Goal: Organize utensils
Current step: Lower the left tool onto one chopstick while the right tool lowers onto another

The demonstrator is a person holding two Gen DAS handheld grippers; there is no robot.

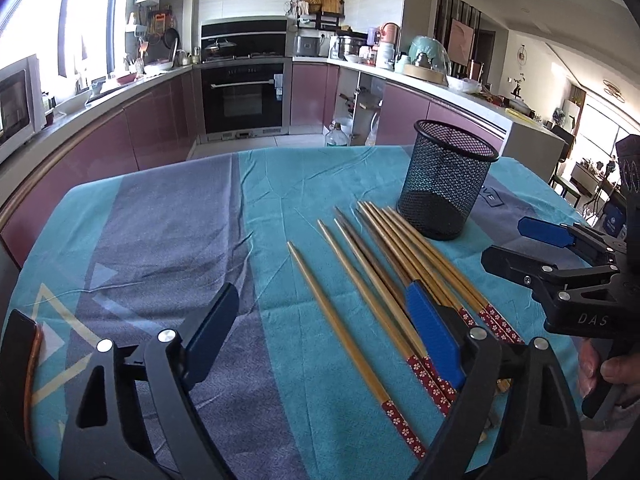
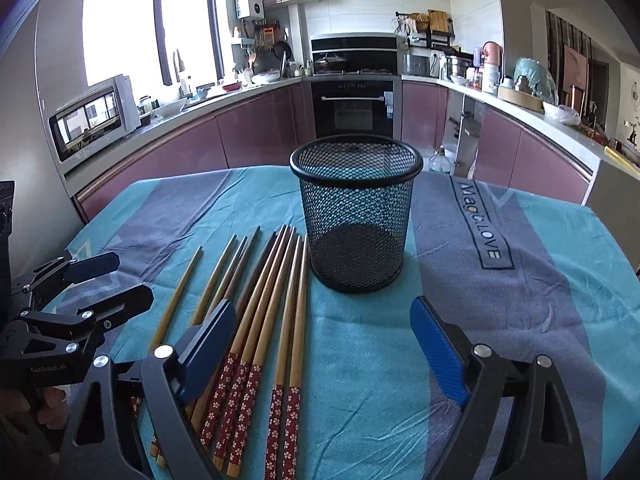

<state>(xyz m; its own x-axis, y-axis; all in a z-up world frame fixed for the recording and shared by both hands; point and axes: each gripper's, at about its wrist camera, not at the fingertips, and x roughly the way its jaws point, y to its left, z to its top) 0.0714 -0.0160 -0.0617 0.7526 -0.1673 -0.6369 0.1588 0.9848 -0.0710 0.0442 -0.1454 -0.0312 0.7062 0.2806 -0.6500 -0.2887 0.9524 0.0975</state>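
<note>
The chopsticks (image 2: 256,320) lie flat on the tabletop, grouped in a loose fan just left of the mesh cup (image 2: 356,216) as seen from the right wrist view. Their bare tapered tips point toward the far edge of the tabletop; their red, flower-patterned ends point toward the near edge. One chopstick (image 1: 348,348) lies slightly apart from the group on its left side. The tips of the rightmost chopsticks reach close to the base of the mesh cup; contact cannot be determined.

The mesh cup is black, stands upright, and contains nothing visible through its wire wall.

A blue and grey-purple tablecloth (image 2: 520,300) covers the tabletop and carries a printed label strip to the right of the cup.

The left tool (image 1: 320,336) is released, jaws spread wide, above the cloth. Its right finger overlaps the patterned ends of the chopsticks in the left wrist view; it grasps nothing.

The right tool (image 2: 328,348) is released, jaws spread wide, facing the cup. Its left finger lies over the chopstick group; it grasps nothing.

A kitchen with purple cabinets, an oven (image 2: 354,104) and a microwave (image 2: 92,120) surrounds the tabletop.
</note>
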